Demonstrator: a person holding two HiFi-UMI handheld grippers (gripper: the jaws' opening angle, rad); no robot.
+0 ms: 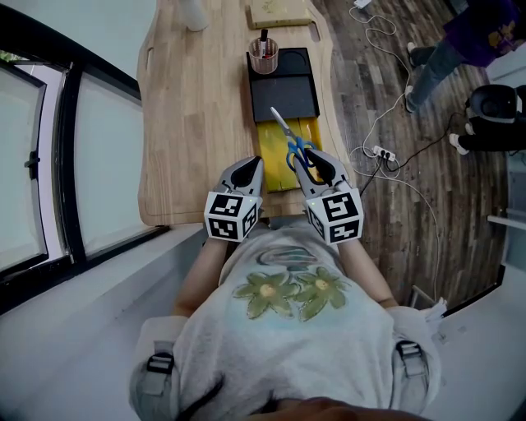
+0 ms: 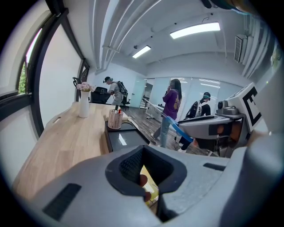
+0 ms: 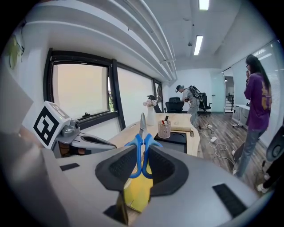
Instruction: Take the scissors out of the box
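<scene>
The scissors (image 1: 289, 136) have blue handles and steel blades that point away from me. My right gripper (image 1: 316, 164) is shut on the handles and holds them above the open yellow box (image 1: 275, 168) at the table's near edge. In the right gripper view the scissors (image 3: 141, 150) stand between the pads, with the yellow box (image 3: 137, 195) below. My left gripper (image 1: 253, 167) sits at the box's left wall with its jaws close together. In the left gripper view the left gripper (image 2: 143, 175) shows only a narrow slit, with the yellow box (image 2: 148, 188) in it.
Beyond the box lie a black tray (image 1: 283, 90) and a pen cup (image 1: 264, 59). A white vase (image 1: 195, 15) and a wooden board (image 1: 281, 12) stand at the far end. Cables (image 1: 386, 152) and a person (image 1: 460, 41) are on the floor to the right.
</scene>
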